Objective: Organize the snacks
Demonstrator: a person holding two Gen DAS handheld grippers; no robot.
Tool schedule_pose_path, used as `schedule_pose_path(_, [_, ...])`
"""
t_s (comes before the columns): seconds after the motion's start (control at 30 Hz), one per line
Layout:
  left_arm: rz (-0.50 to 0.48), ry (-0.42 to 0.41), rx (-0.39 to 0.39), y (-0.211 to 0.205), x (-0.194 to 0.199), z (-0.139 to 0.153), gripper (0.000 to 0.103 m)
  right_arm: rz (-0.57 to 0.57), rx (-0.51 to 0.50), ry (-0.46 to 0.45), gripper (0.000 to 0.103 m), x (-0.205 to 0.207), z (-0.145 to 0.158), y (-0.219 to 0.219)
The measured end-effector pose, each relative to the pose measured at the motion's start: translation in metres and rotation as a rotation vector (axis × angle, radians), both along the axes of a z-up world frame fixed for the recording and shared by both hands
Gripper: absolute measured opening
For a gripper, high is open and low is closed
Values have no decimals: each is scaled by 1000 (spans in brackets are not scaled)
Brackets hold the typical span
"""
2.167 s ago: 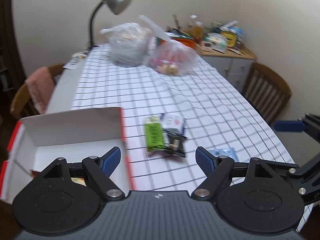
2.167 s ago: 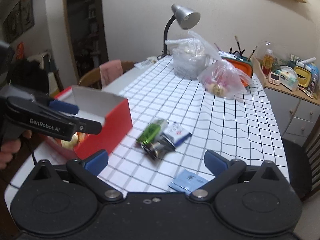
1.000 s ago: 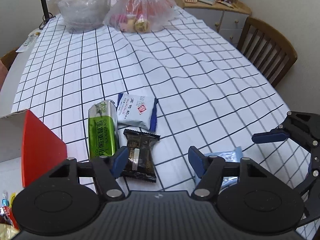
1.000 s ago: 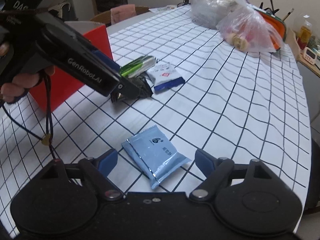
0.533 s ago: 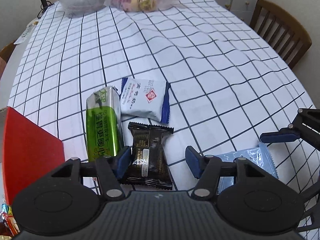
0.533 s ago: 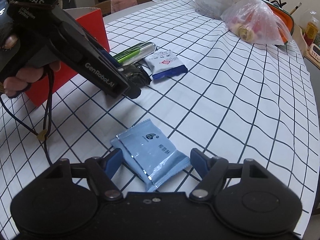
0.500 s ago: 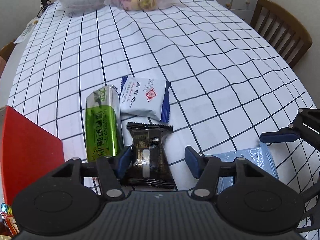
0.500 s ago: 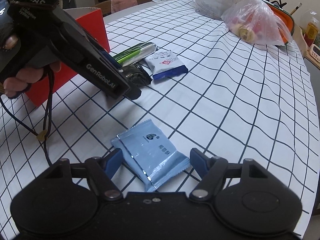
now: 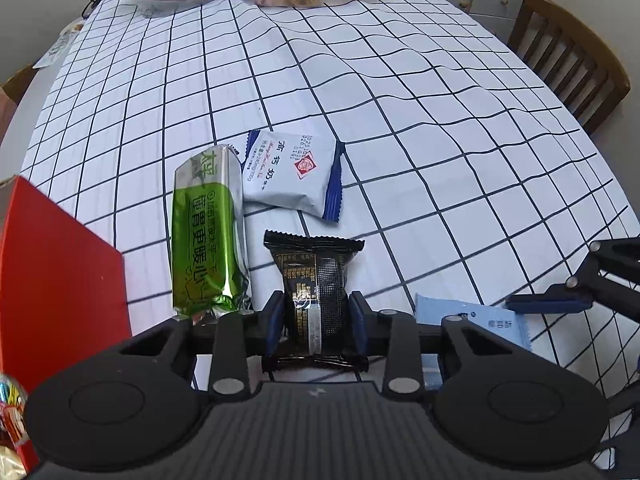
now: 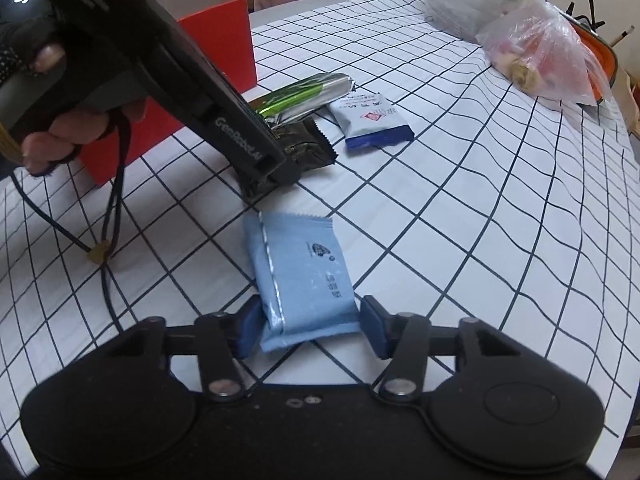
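1. Wrapped snack (image 9: 316, 296) sits between my left gripper (image 9: 316, 322) fingers, on the table (image 9: 400, 92).
2. Long packet (image 9: 208, 232) just left; box (image 9: 60, 264) further left.
3. Flat pouch (image 10: 304, 280) between my right gripper (image 10: 310, 326) fingers.

Your left gripper (image 10: 276, 172) hides black packet's (image 10: 304, 146) near end; red box (image 9: 60, 264) cut off at frame edge.

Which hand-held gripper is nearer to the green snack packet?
Left. The left hand-held gripper is right beside the green snack packet, closed around the black packet; the right hand-held gripper sits farther away.
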State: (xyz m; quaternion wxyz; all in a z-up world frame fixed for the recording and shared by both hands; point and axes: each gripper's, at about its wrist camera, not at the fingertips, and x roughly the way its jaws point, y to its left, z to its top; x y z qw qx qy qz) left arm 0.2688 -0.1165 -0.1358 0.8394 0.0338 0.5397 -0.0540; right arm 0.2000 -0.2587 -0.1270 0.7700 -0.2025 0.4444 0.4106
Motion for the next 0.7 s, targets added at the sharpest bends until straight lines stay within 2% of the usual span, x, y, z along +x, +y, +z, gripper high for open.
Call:
schedule_pose_path(0.37, [67, -1, -55, 8, -28, 8, 31, -235, 80, 34, 44, -19, 9, -23])
schedule_pose_path(0.7, [99, -7, -109, 10, -67, 20, 30, -367, 142, 55, 43, -55, 33, -36])
